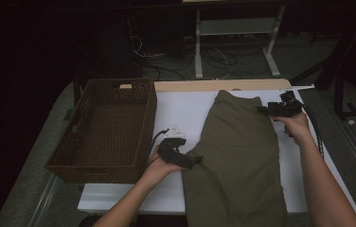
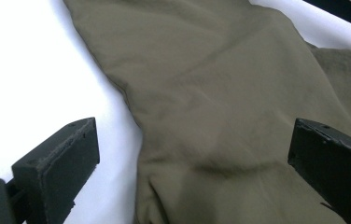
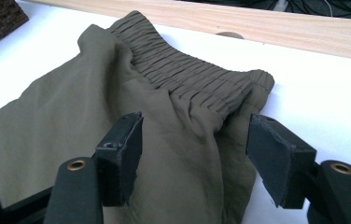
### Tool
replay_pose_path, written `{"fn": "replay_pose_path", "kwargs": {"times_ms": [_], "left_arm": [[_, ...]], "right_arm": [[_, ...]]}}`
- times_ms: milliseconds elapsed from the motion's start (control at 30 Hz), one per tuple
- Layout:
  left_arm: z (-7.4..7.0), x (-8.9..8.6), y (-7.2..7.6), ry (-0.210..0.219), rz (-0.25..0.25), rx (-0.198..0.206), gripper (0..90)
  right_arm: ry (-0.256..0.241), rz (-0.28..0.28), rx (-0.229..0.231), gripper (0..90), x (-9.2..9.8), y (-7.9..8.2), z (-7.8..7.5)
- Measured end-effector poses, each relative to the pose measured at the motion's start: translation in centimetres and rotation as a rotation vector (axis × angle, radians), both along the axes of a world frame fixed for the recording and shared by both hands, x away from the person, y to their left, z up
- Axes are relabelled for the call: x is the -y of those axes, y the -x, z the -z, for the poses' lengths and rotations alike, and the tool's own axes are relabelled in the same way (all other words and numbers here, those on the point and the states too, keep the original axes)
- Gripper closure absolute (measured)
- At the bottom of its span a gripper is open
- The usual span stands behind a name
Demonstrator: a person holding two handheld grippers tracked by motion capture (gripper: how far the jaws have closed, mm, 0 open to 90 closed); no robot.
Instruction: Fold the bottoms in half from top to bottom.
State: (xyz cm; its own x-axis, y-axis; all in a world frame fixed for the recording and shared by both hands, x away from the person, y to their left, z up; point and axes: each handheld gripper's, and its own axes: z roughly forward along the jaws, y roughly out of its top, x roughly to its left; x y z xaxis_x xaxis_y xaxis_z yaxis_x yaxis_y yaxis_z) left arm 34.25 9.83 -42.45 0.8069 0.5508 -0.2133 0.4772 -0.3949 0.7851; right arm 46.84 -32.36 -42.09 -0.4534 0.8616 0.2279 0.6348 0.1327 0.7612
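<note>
Dim high view, bright sharp gripper views

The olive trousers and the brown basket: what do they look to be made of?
The trousers look like thin, matte woven cloth, perhaps cotton or a blend; they drape in soft folds, and the waistband is gathered like elastic. The basket looks like dark woven wicker or rattan, with an open weave along its rim.

My high camera looks down on the olive trousers (image 1: 235, 156); both my gripper cameras face them closely.
</note>
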Motion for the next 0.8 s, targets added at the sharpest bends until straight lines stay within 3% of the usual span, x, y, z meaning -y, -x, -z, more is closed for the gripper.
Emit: {"fn": "replay_pose_path", "kwargs": {"times_ms": [200,800], "left_arm": [[-0.2,0.5,-1.1,0.0,-0.032,0.006,0.0],[-0.6,2.4,-4.4,0.017,-0.037,0.011,0.0]], "right_arm": [[0.008,-0.004,-0.001,35.9,-0.3,0.0,0.0],[0.003,-0.002,-0.013,35.9,-0.2,0.2,0.4]]}}
